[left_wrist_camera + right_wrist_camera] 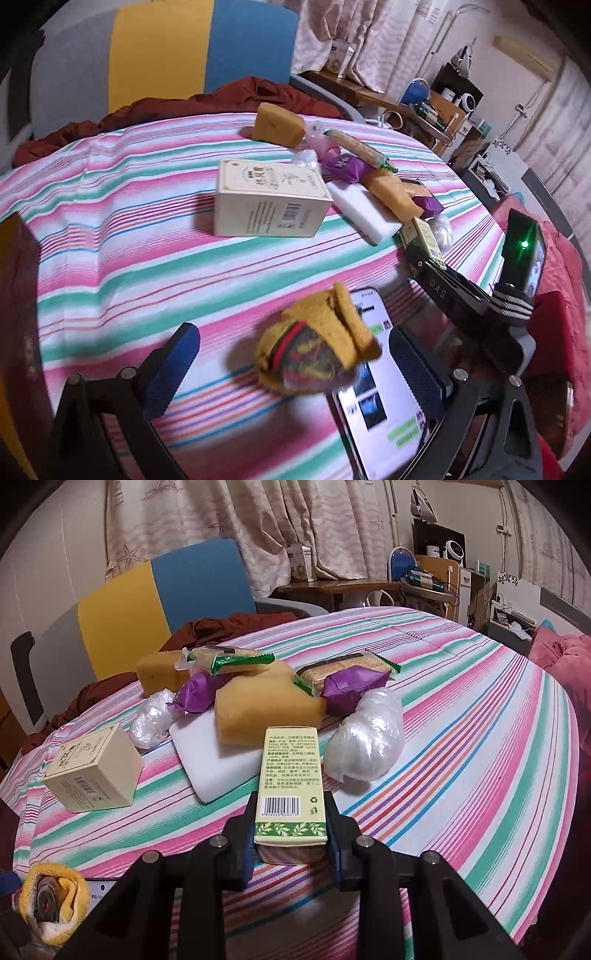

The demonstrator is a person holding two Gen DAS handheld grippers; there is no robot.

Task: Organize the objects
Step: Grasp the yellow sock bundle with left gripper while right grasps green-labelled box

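My left gripper [295,354] is open, its blue pads [173,369] wide apart on either side of a rolled yellow sock [317,350] that lies partly on a phone [380,398]; the sock is blurred. My right gripper [291,834] is shut on a narrow green-and-cream box [291,786] and holds it above the striped cloth [480,738]. The same box shows in the left wrist view [424,236]. Ahead lie a white foam block [218,760], yellow sponges [258,709], purple packets [351,690], snack bars [229,661], plastic bags [369,742] and a cream box [96,771].
A blue-and-yellow chair [162,594] with a dark red garment [229,627] stands behind the table. A pink quilt [565,657] lies at the right. A desk with clutter [424,579] is at the back. The rolled sock also shows at the lower left of the right wrist view [51,904].
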